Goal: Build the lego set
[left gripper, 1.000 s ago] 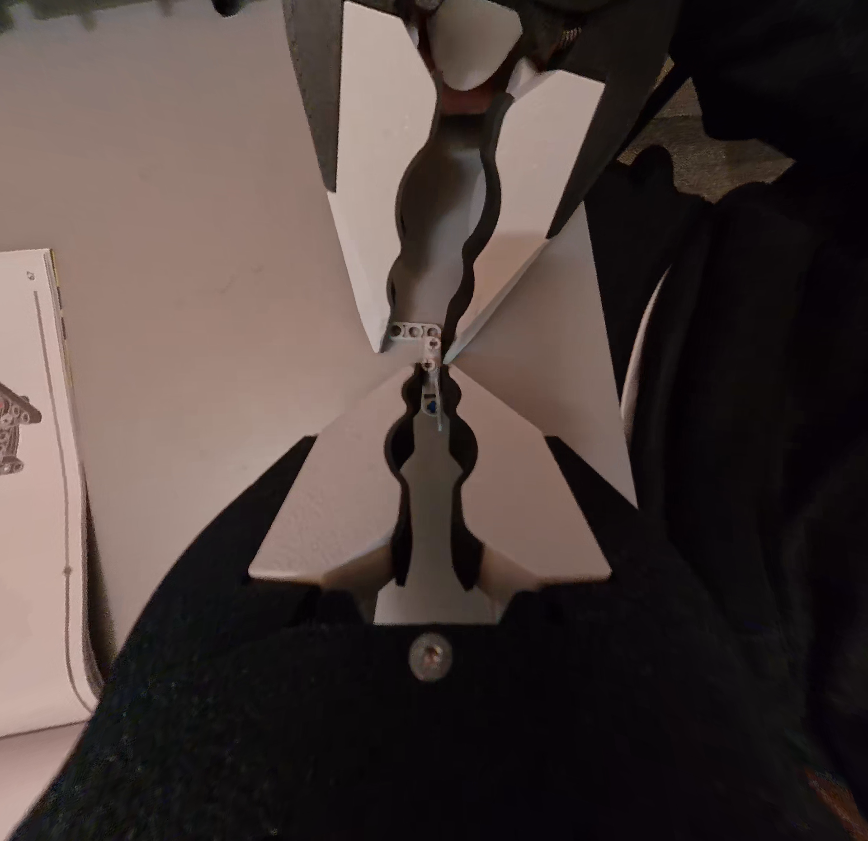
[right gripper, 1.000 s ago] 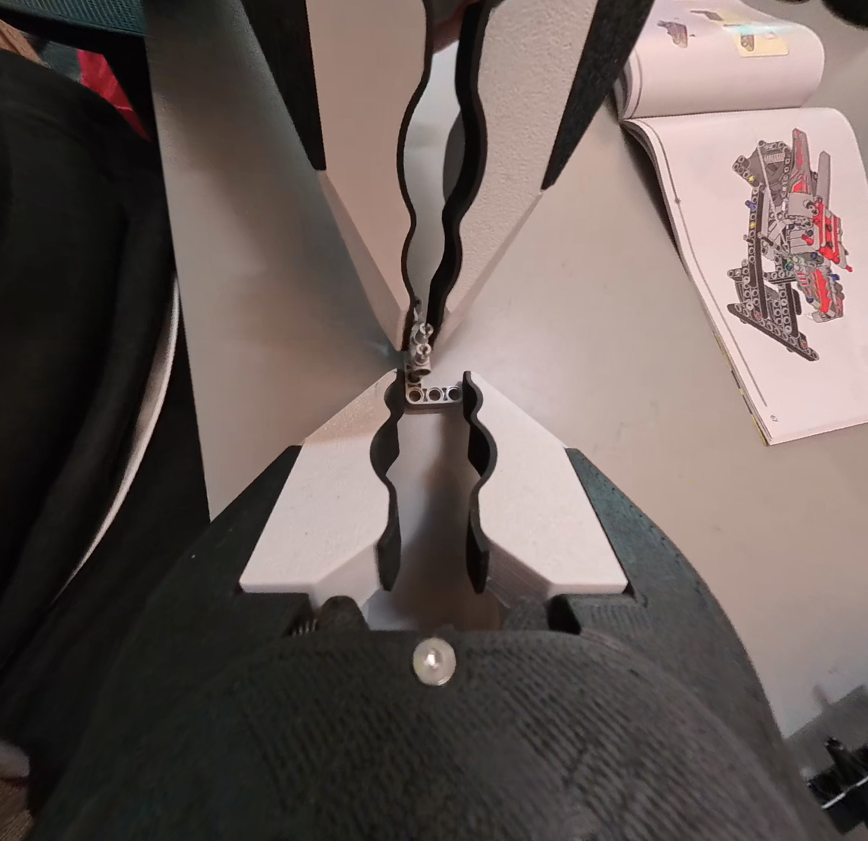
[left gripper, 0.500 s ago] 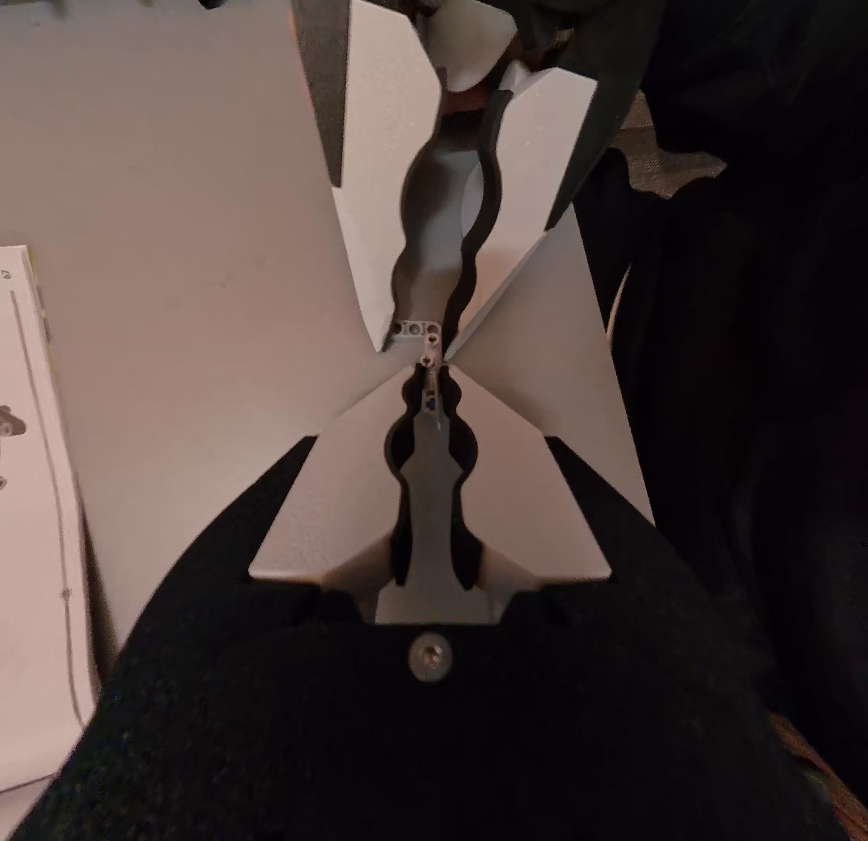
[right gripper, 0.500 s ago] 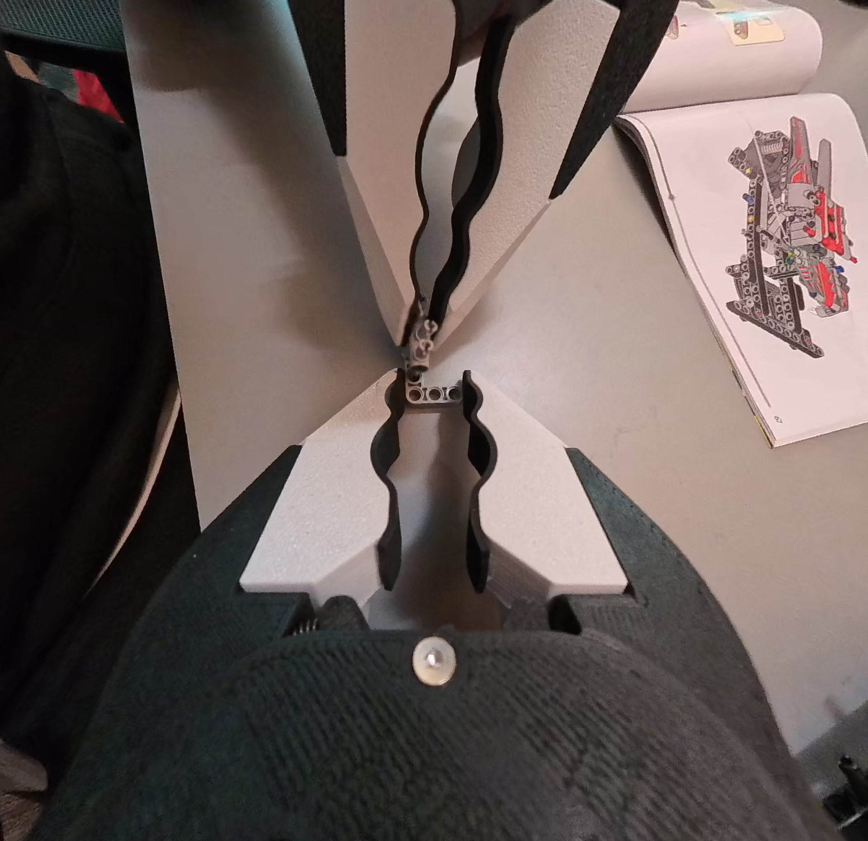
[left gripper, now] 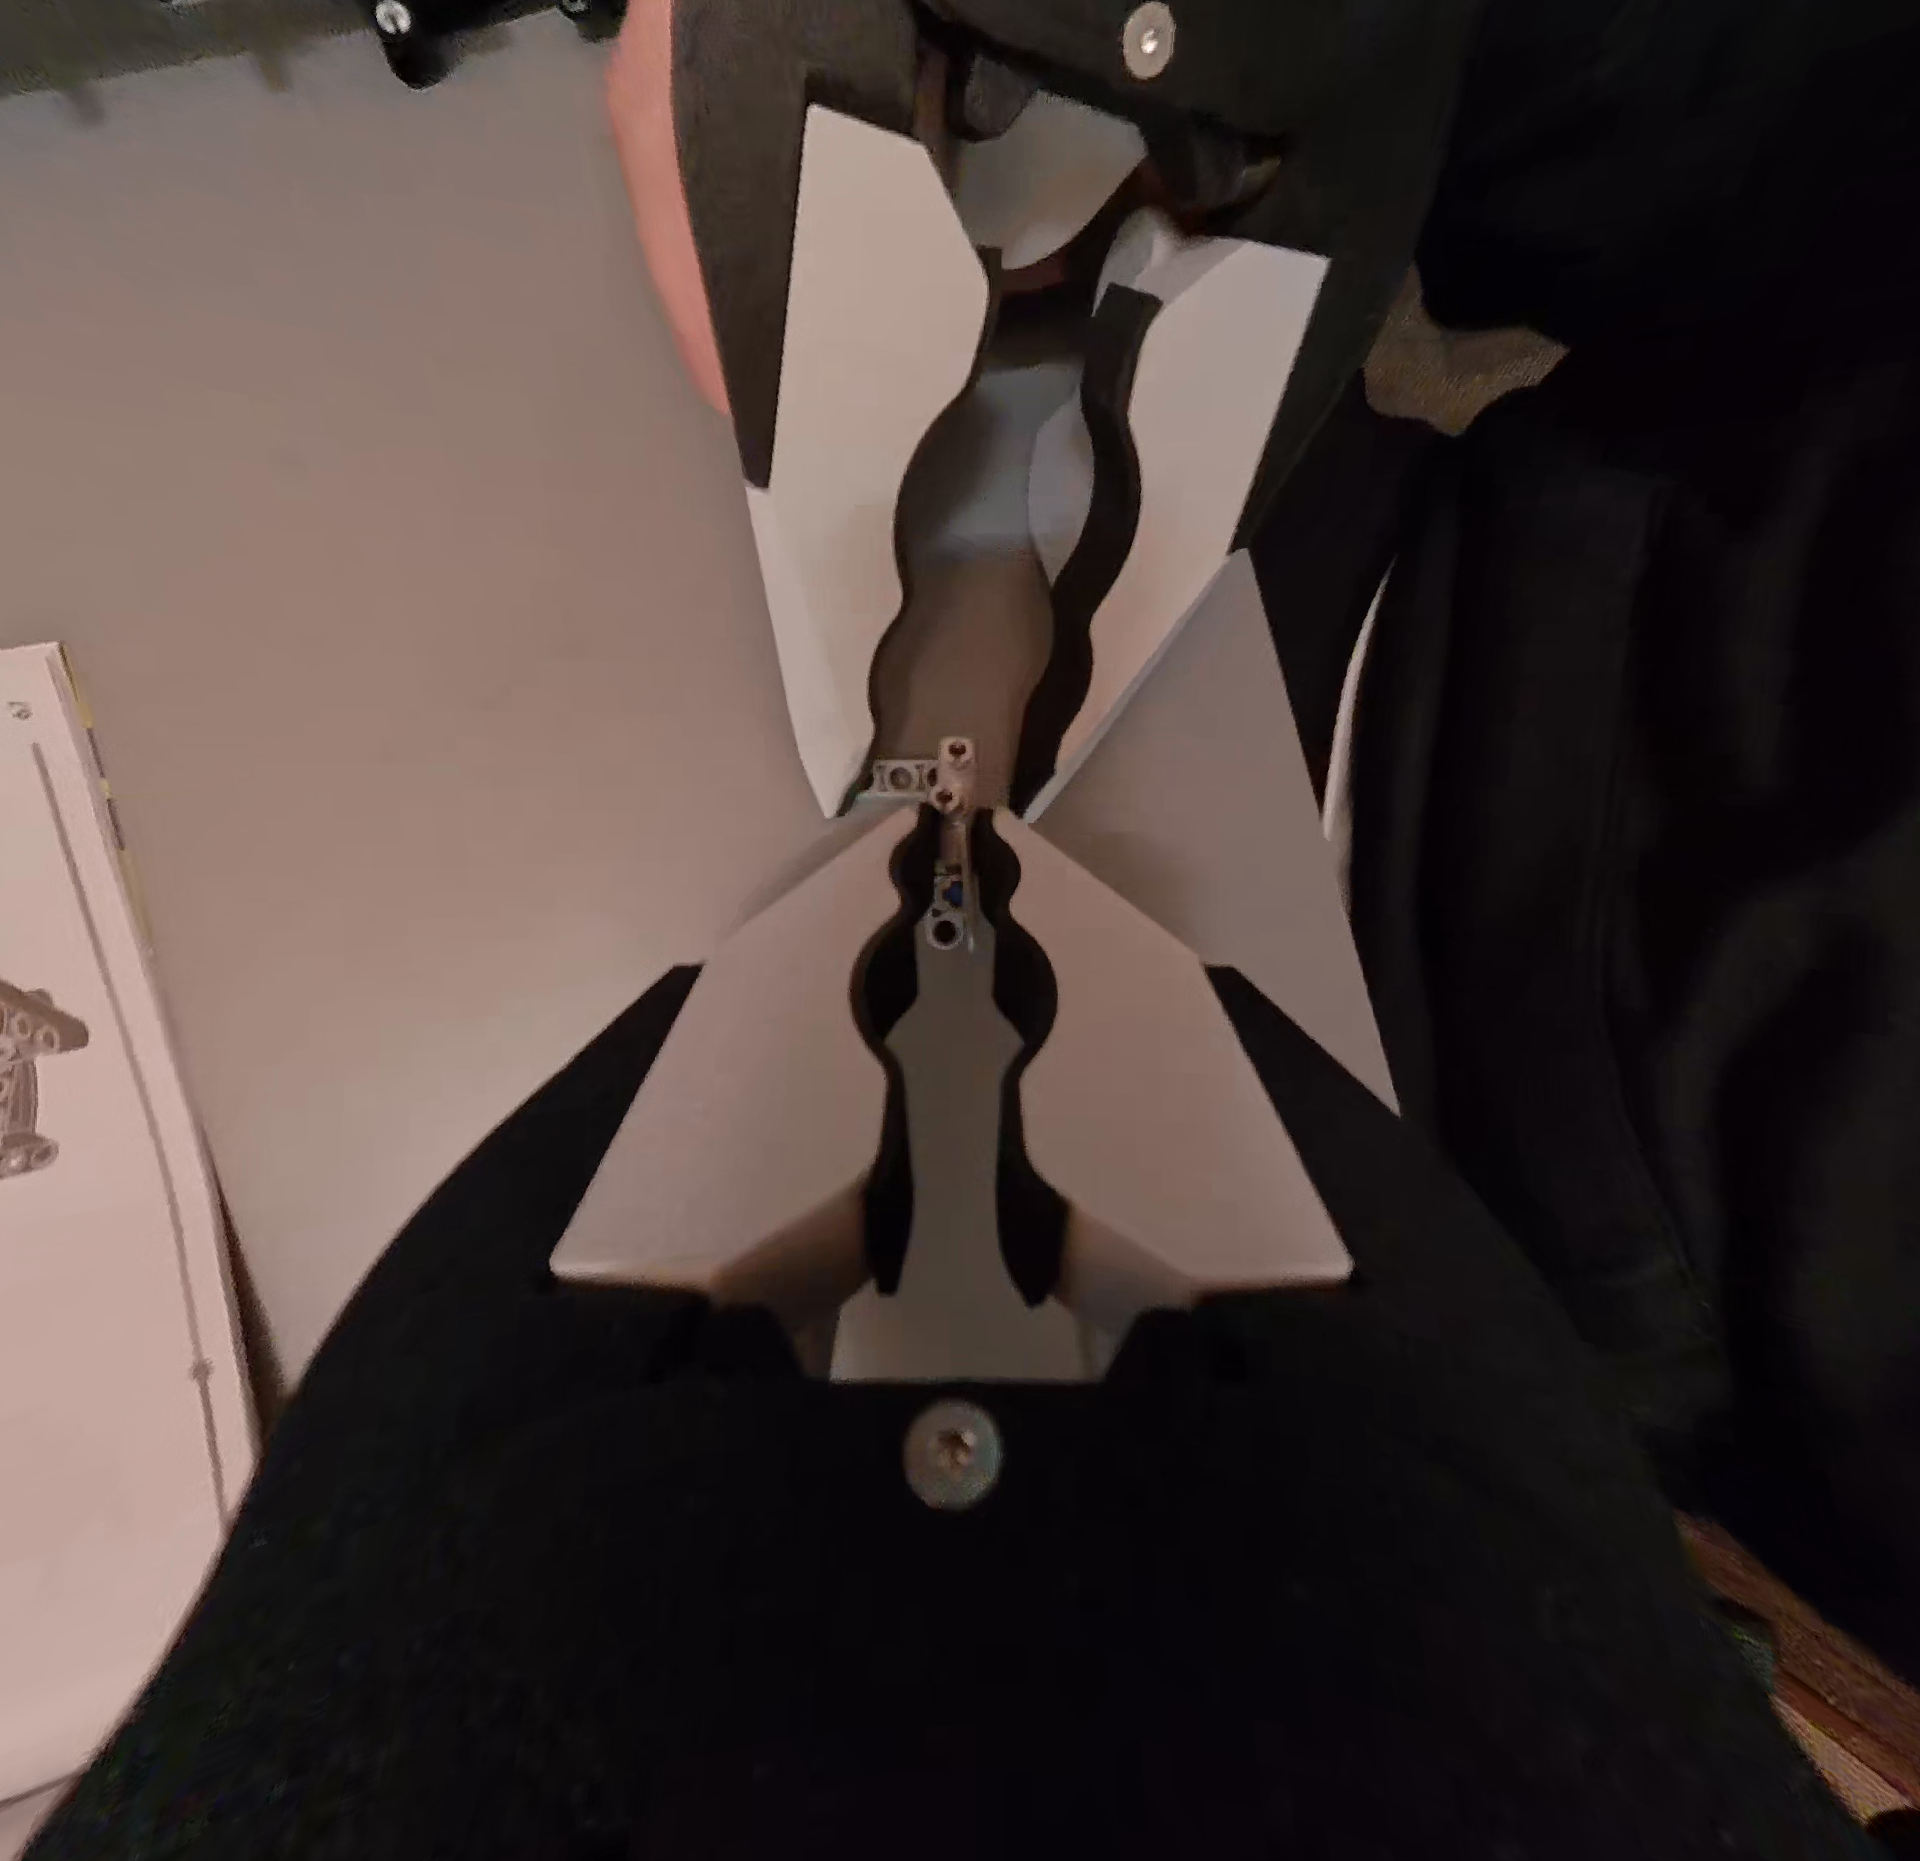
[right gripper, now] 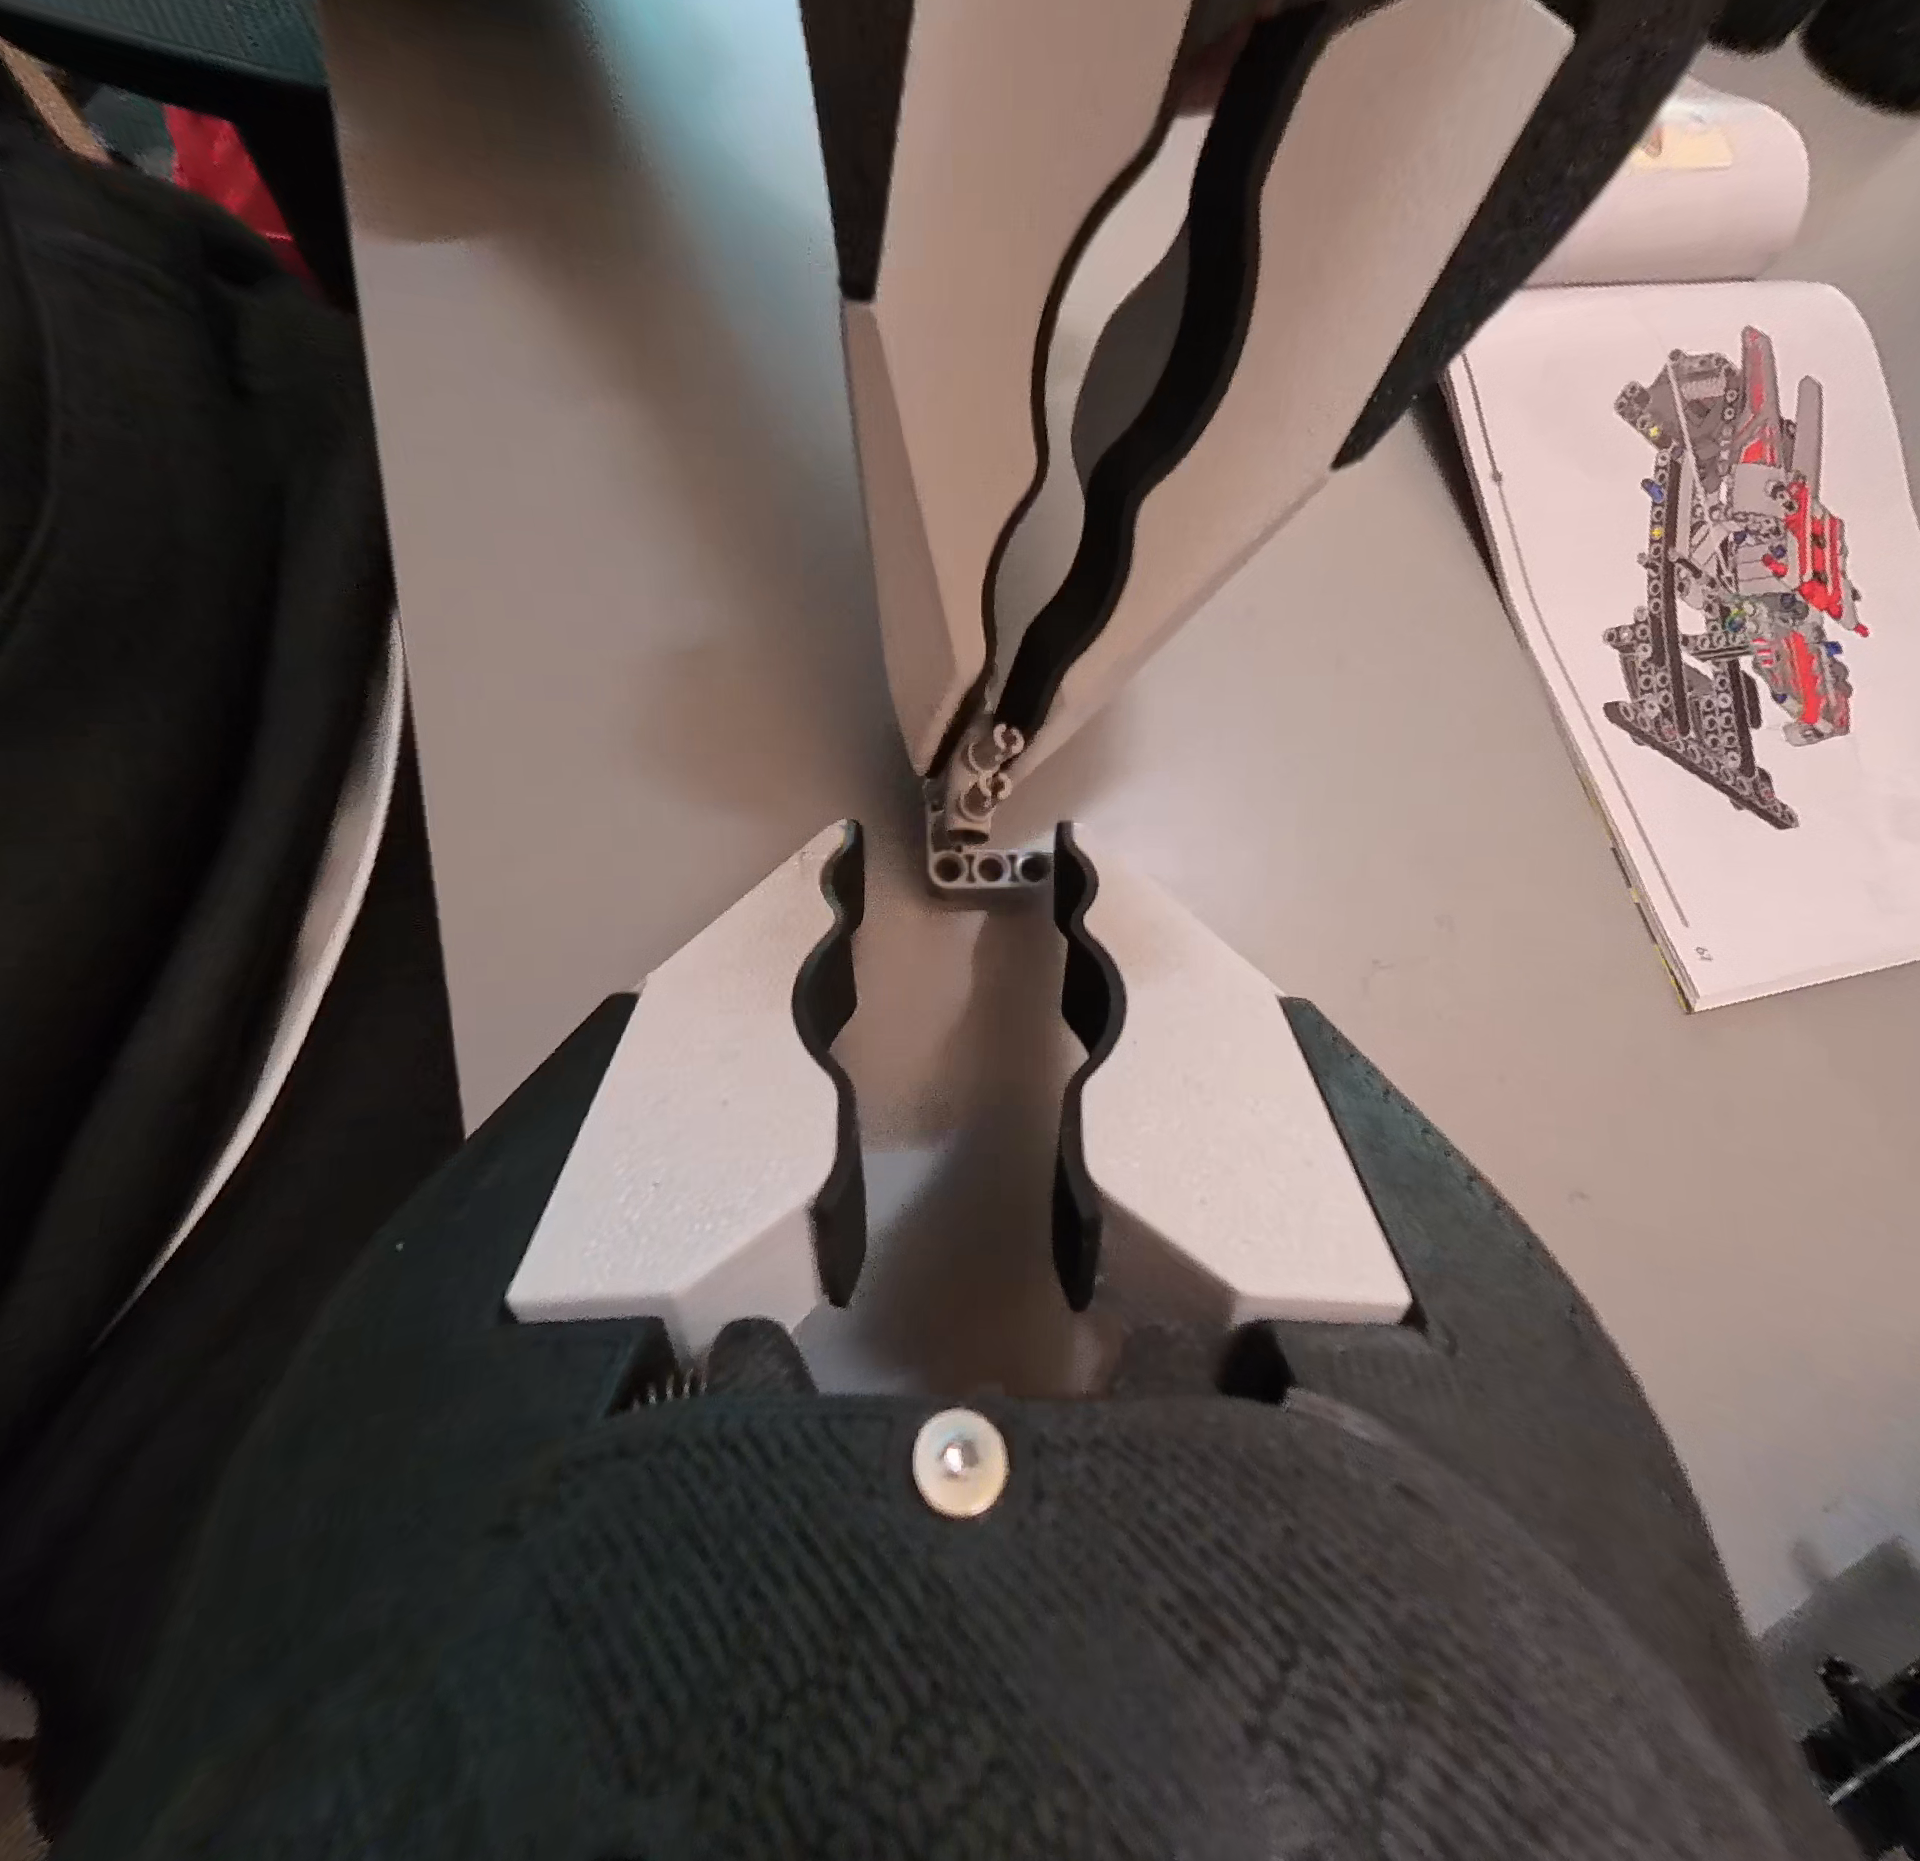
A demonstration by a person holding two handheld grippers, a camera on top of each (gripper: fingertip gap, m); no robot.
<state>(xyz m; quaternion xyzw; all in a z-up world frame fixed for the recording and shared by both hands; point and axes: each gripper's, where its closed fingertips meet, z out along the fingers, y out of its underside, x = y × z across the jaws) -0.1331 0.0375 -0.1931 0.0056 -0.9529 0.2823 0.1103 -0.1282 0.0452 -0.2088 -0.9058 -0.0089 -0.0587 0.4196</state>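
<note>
Grey lego beam (right gripper: 987, 869) and pin piece (left gripper: 954, 855) meet mid-air: left gripper (left gripper: 951, 845) pinches the pin piece; right gripper (right gripper: 961, 855), fingers spread, barely touches the beam. Next, I'd say, a squeeze together.

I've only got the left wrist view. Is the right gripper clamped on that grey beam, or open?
Observer: Open. In the right wrist view, the right gripper has its fingers apart, with a clear gap beside the grey beam.
Operator: Does the beam meet my piece?
Observer: The connector in the left gripper sits at the beam's corner end; the joint is too small to confirm.
Operator: And the manual?
Observer: The instruction booklet lies open at a red and grey model.
</note>
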